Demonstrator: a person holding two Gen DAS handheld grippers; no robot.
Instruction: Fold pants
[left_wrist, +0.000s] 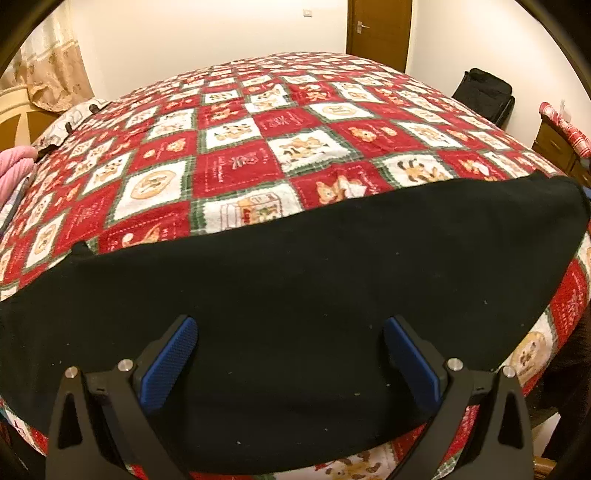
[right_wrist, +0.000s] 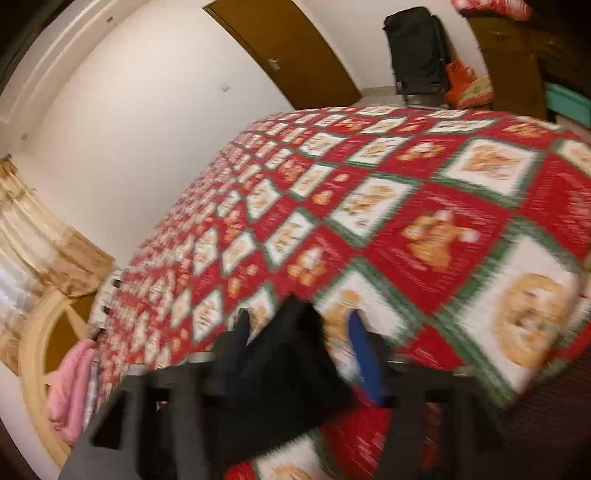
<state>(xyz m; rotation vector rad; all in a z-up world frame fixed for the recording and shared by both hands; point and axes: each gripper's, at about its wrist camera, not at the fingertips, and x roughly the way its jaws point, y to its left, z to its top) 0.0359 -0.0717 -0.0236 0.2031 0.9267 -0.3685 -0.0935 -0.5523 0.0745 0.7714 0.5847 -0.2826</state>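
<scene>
The black pants (left_wrist: 295, 280) lie spread flat across the near part of the bed, over the red, white and green patchwork quilt (left_wrist: 236, 155). My left gripper (left_wrist: 290, 328) hovers just above the middle of the pants, its blue-padded fingers (left_wrist: 173, 354) wide apart and empty. In the blurred right wrist view, a peak of the black pants (right_wrist: 291, 354) stands up between the fingers of my right gripper (right_wrist: 299, 325), with the blue pad (right_wrist: 364, 354) showing on the right. The jaws stand partly apart around the cloth; a firm grip does not show.
A pink blanket (left_wrist: 14, 170) lies at the bed's left edge by a cream headboard (right_wrist: 40, 354). A black suitcase (left_wrist: 484, 94) and a brown door (left_wrist: 380, 29) stand beyond the far side. A wooden dresser (left_wrist: 557, 147) stands at the right.
</scene>
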